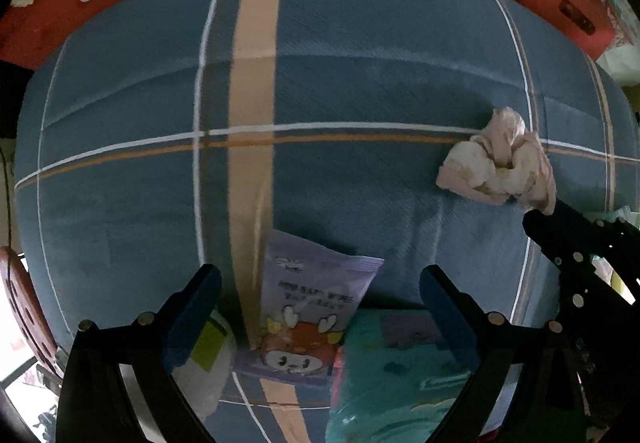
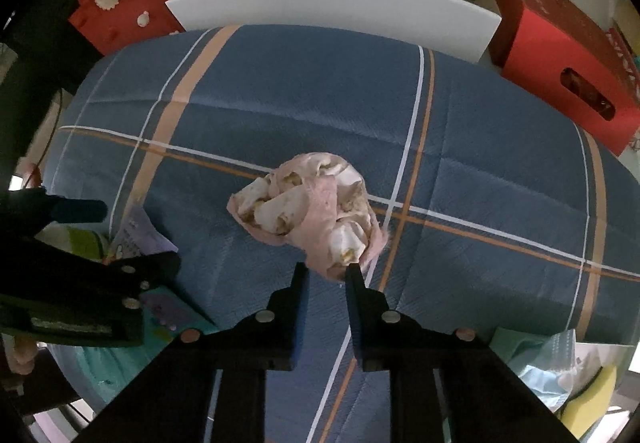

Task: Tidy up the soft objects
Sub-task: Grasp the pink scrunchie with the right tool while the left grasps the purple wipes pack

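On a surface draped in blue plaid cloth (image 2: 304,99), the left tool (image 1: 320,297) hovers with fingers spread wide and empty over a glossy purple baby-wipes pack (image 1: 308,307), apparently lined up as the next thing to sort. To the right, the right tool (image 2: 327,275) has nearly closed on the near edge of a crumpled pink fabric bundle (image 2: 308,211), soft and loosely bunched mid-cloth.

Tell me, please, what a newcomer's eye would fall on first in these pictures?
The crumpled pink cloth stands out on the blue plaid sheet, with the right gripper pinching its near edge. At the sheet's near edge a purple baby wipes pack lies between the fingers of the open left gripper.
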### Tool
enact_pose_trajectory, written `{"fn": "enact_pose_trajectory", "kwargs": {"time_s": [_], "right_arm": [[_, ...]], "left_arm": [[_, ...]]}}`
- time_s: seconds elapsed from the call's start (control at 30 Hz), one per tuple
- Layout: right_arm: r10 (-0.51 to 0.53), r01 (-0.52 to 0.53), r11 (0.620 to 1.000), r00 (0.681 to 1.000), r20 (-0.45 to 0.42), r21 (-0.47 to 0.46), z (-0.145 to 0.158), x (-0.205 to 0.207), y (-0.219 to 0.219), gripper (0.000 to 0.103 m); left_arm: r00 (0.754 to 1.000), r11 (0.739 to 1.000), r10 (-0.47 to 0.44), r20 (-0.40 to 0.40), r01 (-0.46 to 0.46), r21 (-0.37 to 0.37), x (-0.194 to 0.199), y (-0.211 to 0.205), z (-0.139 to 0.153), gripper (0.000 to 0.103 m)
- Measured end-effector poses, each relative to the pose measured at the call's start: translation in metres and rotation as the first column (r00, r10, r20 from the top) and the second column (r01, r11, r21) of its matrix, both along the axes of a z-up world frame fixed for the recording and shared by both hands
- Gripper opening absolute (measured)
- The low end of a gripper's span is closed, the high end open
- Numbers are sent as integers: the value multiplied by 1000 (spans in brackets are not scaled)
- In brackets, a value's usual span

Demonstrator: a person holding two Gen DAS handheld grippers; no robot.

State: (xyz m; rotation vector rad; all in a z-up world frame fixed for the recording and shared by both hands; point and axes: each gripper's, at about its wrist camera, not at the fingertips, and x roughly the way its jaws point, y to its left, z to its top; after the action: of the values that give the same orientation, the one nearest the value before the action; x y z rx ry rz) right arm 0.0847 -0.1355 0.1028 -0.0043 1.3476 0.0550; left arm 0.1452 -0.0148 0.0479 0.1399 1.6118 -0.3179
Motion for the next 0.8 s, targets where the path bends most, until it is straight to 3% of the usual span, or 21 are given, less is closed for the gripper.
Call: {"fn": "enact_pose_trajectory", "kwargs": {"time_s": [0.23, 0.47, 0.53, 0.6, 0.67, 0.8], "right_arm": [[28, -28, 1000, 1000, -7, -11, 10, -7, -12, 20], [6, -6, 1000, 1000, 1, 8, 17, -8, -30, 21], [0, 0, 1000, 1000, -2, 14, 18, -6, -29, 28], [0, 0, 1000, 1000, 2, 17, 16, -3, -23, 48], [16, -16, 1000, 1000, 13, 6, 15, -2, -17, 52], [33, -32, 999, 999, 21, -22, 10, 5, -4, 52]], "left_arm": [[1000, 999, -15, -28, 16, 33, 9, -11, -20, 99], [999, 999, -13, -39, 14, 33, 13, -4, -25, 80], [999, 999, -18, -35, 19, 30, 13, -1, -25, 76], [999, 1000, -22, -28, 23, 19, 14, 3, -23, 72], [1000, 1000, -23, -19, 23, 17, 8, 5, -27, 64], [1000, 1000, -27, -6, 27, 9, 7, 6, -25, 63]]}}
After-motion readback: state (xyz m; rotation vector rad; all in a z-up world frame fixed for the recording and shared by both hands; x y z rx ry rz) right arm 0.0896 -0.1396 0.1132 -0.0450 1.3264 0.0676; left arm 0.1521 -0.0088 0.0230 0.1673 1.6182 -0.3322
